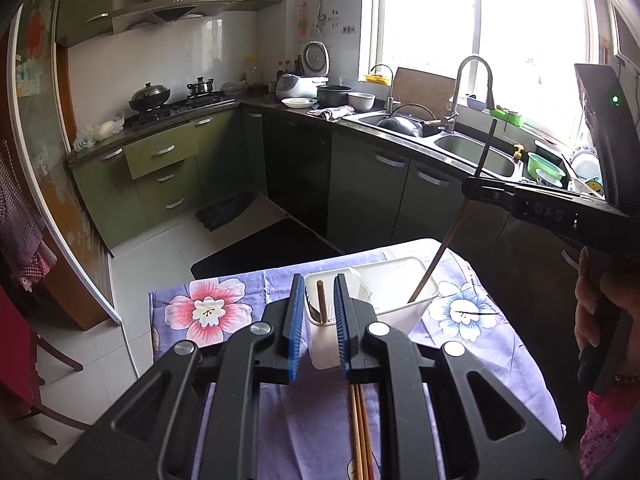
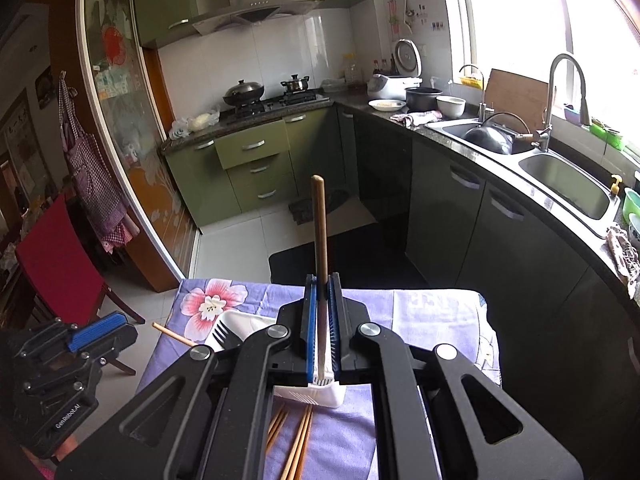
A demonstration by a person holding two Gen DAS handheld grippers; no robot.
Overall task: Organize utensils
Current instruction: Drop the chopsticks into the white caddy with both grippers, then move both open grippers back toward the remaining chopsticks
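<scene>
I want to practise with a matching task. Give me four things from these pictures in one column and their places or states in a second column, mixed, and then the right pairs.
Things:
1. right gripper
2. left gripper
3. white box
4. loose chopsticks

Places or states:
a. stands on the flowered cloth
b. shut on a long wooden stick
c. lie flat on the cloth, outside the box
d. jaws a little apart, nothing between the pads

Pairs: 1-b, 2-d, 3-a, 4-c
</scene>
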